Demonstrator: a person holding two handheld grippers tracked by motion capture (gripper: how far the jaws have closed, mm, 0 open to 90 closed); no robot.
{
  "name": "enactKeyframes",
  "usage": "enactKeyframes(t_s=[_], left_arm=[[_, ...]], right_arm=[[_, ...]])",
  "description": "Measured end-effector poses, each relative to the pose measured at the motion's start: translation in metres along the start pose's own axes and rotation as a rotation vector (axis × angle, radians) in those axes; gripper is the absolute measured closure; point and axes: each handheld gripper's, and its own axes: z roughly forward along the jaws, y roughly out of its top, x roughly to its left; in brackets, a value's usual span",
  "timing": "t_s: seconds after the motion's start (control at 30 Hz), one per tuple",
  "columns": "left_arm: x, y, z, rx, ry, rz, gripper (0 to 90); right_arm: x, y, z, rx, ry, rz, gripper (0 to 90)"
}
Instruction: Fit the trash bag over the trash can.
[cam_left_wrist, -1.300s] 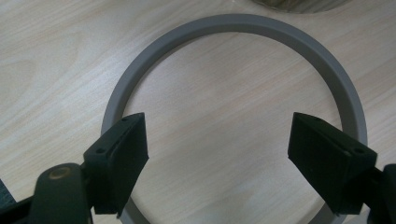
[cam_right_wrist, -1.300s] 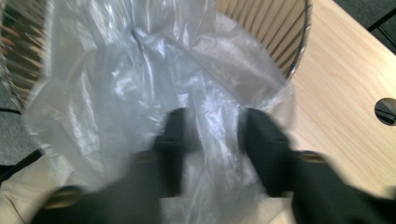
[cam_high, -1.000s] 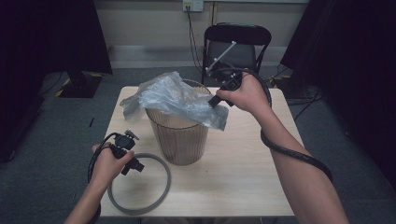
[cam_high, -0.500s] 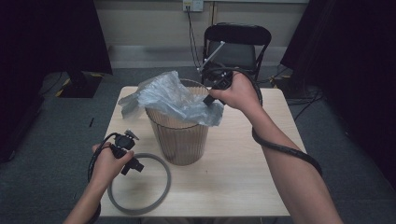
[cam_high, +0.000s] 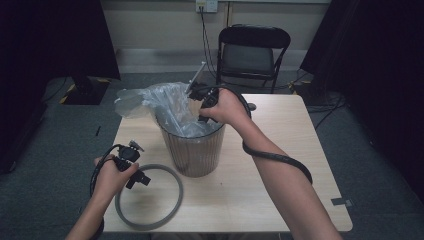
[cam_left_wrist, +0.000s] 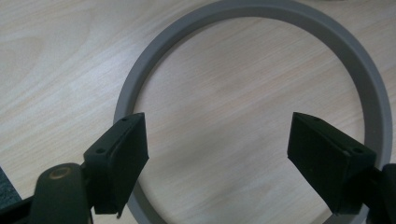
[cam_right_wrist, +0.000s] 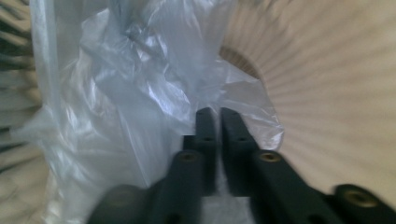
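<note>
Far left of the high view: left gripper (cam_high: 134, 172) low over the near-left part of the bench (cam_high: 280, 165), held in the left hand (cam_high: 111, 175), in the same spot as a second ago. Released, jaws spread wide in the left gripper view, nothing between them but bare wood. Directly beneath: grey ring (cam_high: 148, 196), flat on the bench, unmoved since the earlier frames; its arc (cam_left_wrist: 243, 9) curves around and outside both jaws.

Just right of the ring, near the bench's middle: ribbed waste bin (cam_high: 192, 150), upright, unchanged in position. Draped into it and spilling over its far-left rim: clear plastic bag (cam_high: 150, 100). Bunched higher over the bin's top a second ago; now sunk deeper inside, with a loose flap hanging out to the far left.

Right again: right gripper (cam_high: 202, 102) at the bin's mouth, carried by the right hand (cam_high: 225, 107). Over the bin's right rim a second ago, closer to the chair side half a second ago, now shifted left and lowered into the opening. Clenched, jaws nearly touching in the right gripper view, a fold of bag (cam_right_wrist: 154, 93) pinched at the tips (cam_right_wrist: 214, 114), ribbed inner wall (cam_right_wrist: 327, 93) to the right of it. Cable trailing along the right forearm across the bench.
</note>
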Motion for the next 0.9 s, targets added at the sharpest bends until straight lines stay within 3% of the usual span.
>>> enactKeyframes(t_s=[0.17,0.27,0.43,0.57,0.9], left_arm=[[0.002,-0.005,0.000,-0.002,0.000,-0.004,19.9],[0.000,-0.007,-0.001,-0.007,0.002,-0.012,19.8],[-0.002,-0.007,-0.004,-0.011,0.004,-0.006,19.8],[-0.003,-0.005,-0.005,-0.011,0.004,-0.003,19.8],[-0.006,-0.002,-0.001,0.003,0.003,0.011,19.7]], right_arm=[[0.002,0.000,-0.003,-0.038,0.019,0.007,60.7],[0.001,-0.006,-0.009,-0.064,0.042,0.016,56.9],[0.000,-0.012,-0.019,-0.125,0.035,0.042,47.2],[0.003,-0.011,-0.025,-0.168,0.060,0.045,43.6],[0.021,0.009,-0.018,-0.182,0.103,-0.011,39.5]])
